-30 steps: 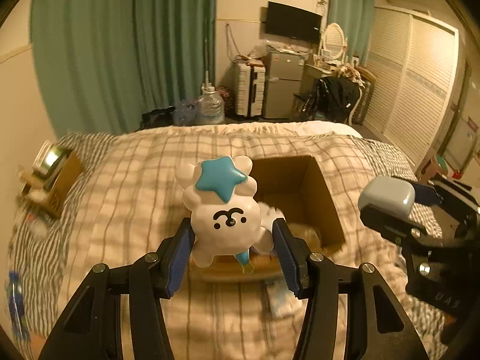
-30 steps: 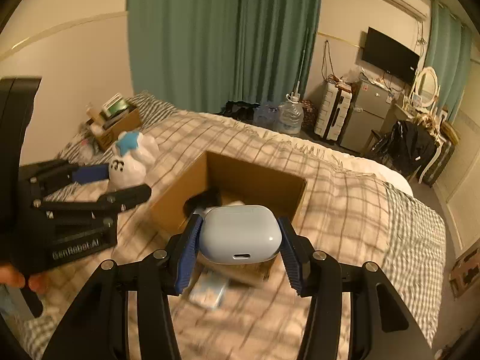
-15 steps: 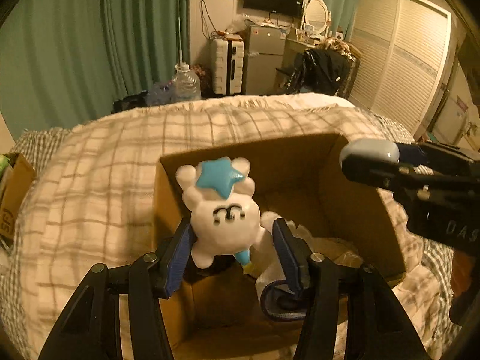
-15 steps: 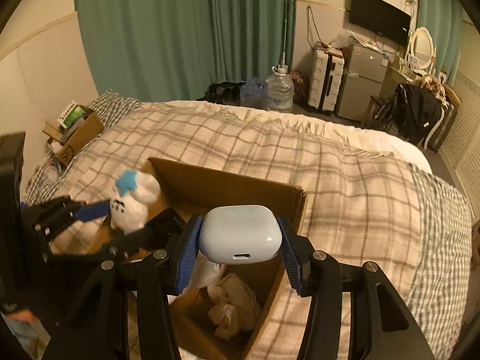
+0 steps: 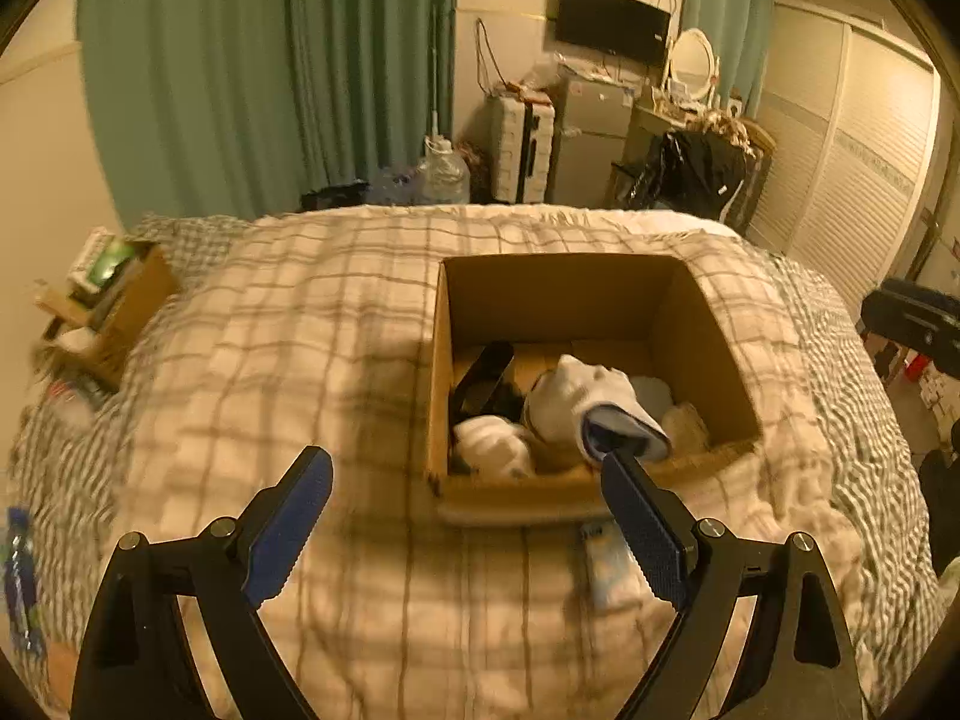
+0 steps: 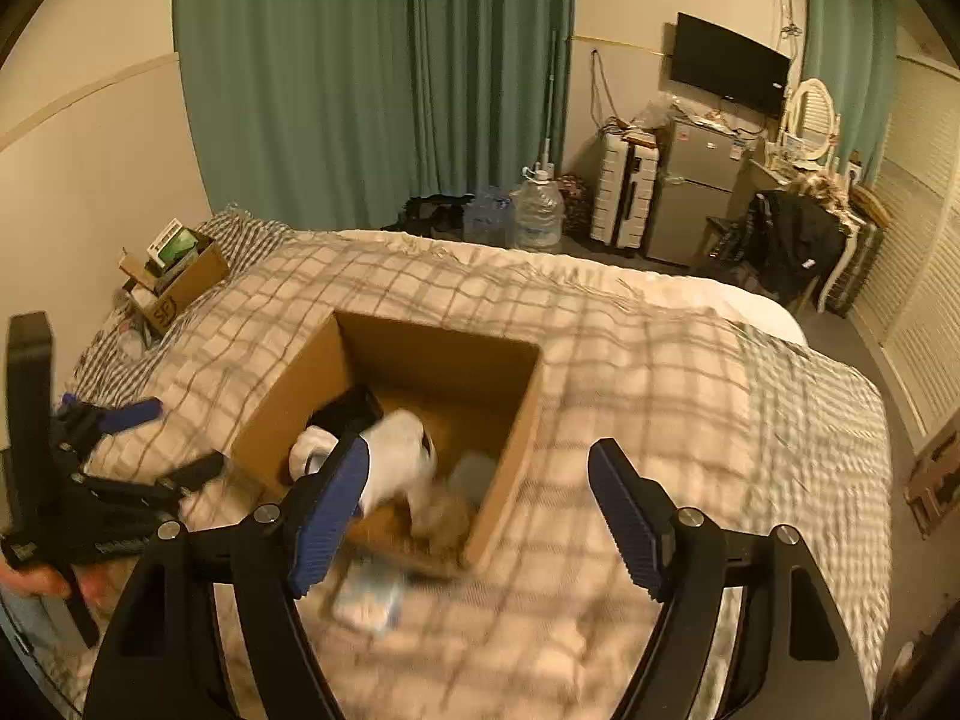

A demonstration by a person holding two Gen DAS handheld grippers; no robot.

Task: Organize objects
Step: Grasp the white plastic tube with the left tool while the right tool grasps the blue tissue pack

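Note:
An open cardboard box (image 5: 702,324) sits on the checked bedspread; it also shows in the right wrist view (image 6: 288,396). Inside it lie a white sock with a blue cuff (image 5: 594,402), a white soft toy (image 5: 492,450), a black object (image 5: 480,378) and other white items. My left gripper (image 5: 465,495) is open and empty, just in front of the box's near wall. My right gripper (image 6: 477,480) is open and empty, above the box's near right corner. The left gripper also shows in the right wrist view (image 6: 162,438), left of the box. A pale blue flat packet (image 5: 606,564) lies on the bed in front of the box.
A small cardboard box of clutter (image 5: 114,300) stands at the bed's left edge. Green curtains (image 5: 252,72), a water jug (image 5: 441,174), a white suitcase (image 5: 519,147), a small fridge and a black bag stand beyond the bed. White louvred closet doors (image 5: 864,180) line the right.
Both grippers have opened and pulled back from the box. The star toy has left my left gripper and the white earbud case my right one.

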